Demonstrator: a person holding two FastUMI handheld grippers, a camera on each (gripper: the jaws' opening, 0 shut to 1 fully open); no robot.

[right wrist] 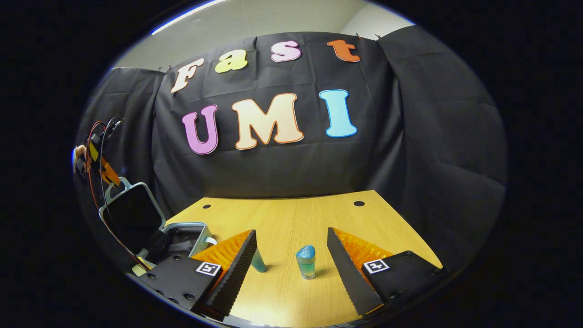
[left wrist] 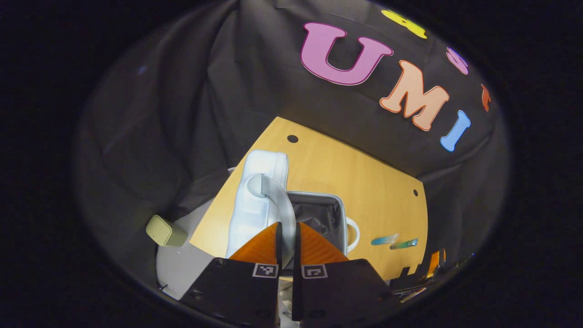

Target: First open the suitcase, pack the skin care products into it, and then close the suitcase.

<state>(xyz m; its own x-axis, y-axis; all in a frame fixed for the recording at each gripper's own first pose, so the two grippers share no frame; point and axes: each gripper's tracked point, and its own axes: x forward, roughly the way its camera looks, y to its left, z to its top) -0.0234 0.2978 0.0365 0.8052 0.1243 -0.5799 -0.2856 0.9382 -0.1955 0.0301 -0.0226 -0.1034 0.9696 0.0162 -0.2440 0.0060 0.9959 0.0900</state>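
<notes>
**Suitcase open, lid held up; two bottles on the surface**

Left gripper: jaws clamped on the pale handle of the suitcase lid, fingers nearly together around the strap. Lid raised, standing steeply above the suitcase; dark lining visible inside the open half. Suitcase resting on the wooden surface, near its left part as seen from the right gripper view.

Right gripper: jaws wide apart, holding nothing, low over the surface. One small blue-green bottle upright between the fingers, touching neither. Second bottle partly hidden behind the left finger; contact cannot be told. Both bottles outside the suitcase, near its open side.

In the right gripper view: open suitcase at far left, lid up with dark inner face toward the camera, left gripper at its top edge with trailing cables.

A pale green box off the surface's edge, lower left in the left gripper view.
</notes>
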